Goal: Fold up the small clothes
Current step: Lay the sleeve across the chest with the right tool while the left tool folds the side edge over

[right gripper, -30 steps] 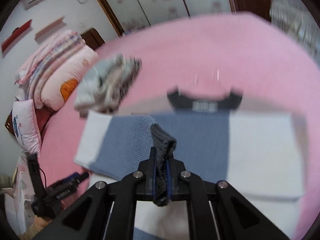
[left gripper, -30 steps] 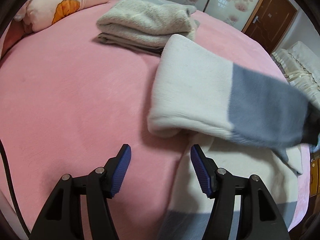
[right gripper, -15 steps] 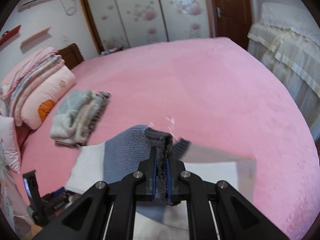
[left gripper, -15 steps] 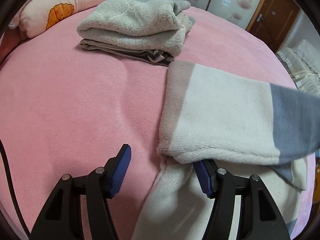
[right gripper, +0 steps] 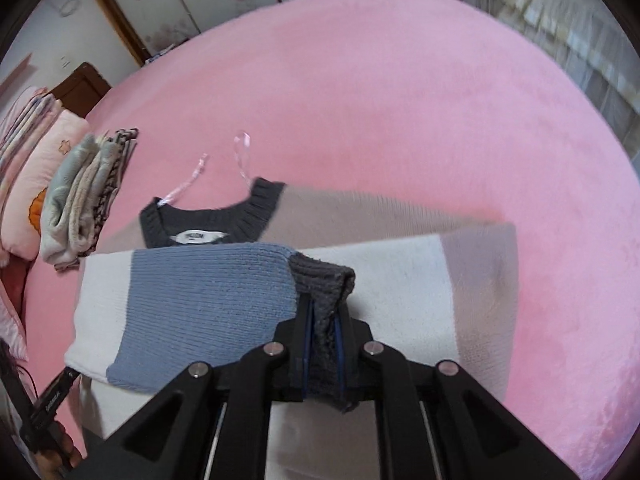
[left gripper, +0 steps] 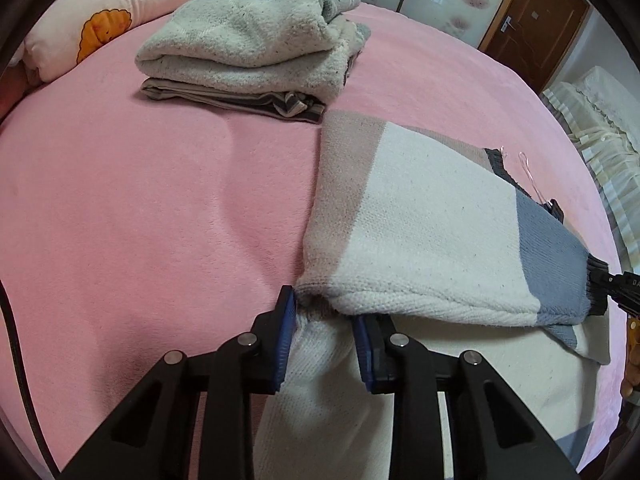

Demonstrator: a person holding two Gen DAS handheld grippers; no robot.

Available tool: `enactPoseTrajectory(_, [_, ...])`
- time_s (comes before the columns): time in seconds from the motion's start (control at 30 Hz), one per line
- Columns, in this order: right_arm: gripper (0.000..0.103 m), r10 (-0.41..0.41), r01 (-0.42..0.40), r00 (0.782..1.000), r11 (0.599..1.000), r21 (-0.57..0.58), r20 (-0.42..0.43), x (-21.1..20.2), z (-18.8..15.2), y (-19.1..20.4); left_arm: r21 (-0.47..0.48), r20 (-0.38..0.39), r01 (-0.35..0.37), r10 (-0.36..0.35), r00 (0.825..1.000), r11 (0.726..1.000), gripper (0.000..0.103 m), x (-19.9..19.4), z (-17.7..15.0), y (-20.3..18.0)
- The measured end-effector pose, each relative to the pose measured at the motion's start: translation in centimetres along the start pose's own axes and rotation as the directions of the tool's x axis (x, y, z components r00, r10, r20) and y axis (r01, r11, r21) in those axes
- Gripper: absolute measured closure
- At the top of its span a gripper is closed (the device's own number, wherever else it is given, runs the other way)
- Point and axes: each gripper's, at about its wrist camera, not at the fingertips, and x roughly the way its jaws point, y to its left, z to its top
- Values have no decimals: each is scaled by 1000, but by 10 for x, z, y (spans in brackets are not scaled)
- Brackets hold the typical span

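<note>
A small colour-block sweater (right gripper: 400, 280) lies on the pink bed (left gripper: 140, 200), its body spread flat with the dark collar (right gripper: 208, 216) pointing away from the right wrist camera and two thin pink hanger loops (right gripper: 242, 156) trailing from the neckline onto the bed. One sleeve (left gripper: 420, 248) is laid across the body, cream near the shoulder, then blue, ending in a dark ribbed cuff (right gripper: 324, 280).

The right gripper (right gripper: 322, 344) pinches that cuff between its pads; its jaws have just been opening a little, yet the ribbed knit still sits bunched and pressed between them, standing up above the fingers. The blue part of the sleeve stretches to the left of it in the right wrist view.

The left gripper (left gripper: 322, 340) has just been closing, and its blue pads now squeeze a gathered fold of cream knit at the sweater's edge, just below the folded sleeve's shoulder end. The cloth narrows visibly where the pads press it.

Farther up the bed, well apart from the sweater, sits a stack (left gripper: 248, 48) of folded clothes: a fluffy grey-green piece on top of a striped one. A pillow (left gripper: 104, 20) with an orange print lies beside the stack at the bed's head.
</note>
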Motion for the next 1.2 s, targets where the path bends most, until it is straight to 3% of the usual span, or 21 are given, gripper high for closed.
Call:
enactPoseTrajectory(0.1, [83,65,-65,998,995,71,-3,-7,0,-13,-1,-5,8,-8,1000,1000,76,0,1,2])
enactPoseTrajectory(0.17, [72,74,-74,997,994,84,6,-16,-4,-19,-8,-7,13,-13,1000,1000,75,1,1,4])
enactPoseTrajectory(0.23, [68,79,-80,997,994,80,7,-23,-10,-22,-12,-8,16,-16,1000,1000,75,1,0,4])
enactPoseTrajectory(0.43, [68,111,-109,993,991,76,-26,-23,-34,-23,-15,-11,14,-14,1000,1000,74,4,-1,5])
enactPoseTrajectory(0.57, [69,172,-168,985,976,139,-17,-7,-39,-31,-19,-17,12,-12,1000,1000,73,6,0,6])
enactPoseTrajectory(0.6, [72,185,-182,983,971,157,-5,-4,-40,-32,-17,-17,10,-11,1000,1000,73,6,1,6])
enactPoseTrajectory(0.67, [88,190,-191,982,965,182,22,-4,-42,-37,-16,-17,9,-9,1000,1000,73,7,1,7])
enactPoseTrajectory(0.7, [89,198,-202,979,959,197,40,-7,-43,-41,-16,-18,8,-9,1000,1000,73,7,1,7])
enactPoseTrajectory(0.83, [91,131,-144,988,976,163,87,-26,-48,-35,-16,-23,-1,1,1000,1000,73,10,2,7])
enactPoseTrajectory(0.97, [91,47,-55,996,994,95,81,-27,-52,-22,-20,-33,-8,8,999,1000,73,14,1,8])
enactPoseTrajectory(1.2, [91,40,-48,998,988,150,54,-11,-55,-31,19,-37,-18,19,999,1000,72,18,-1,7])
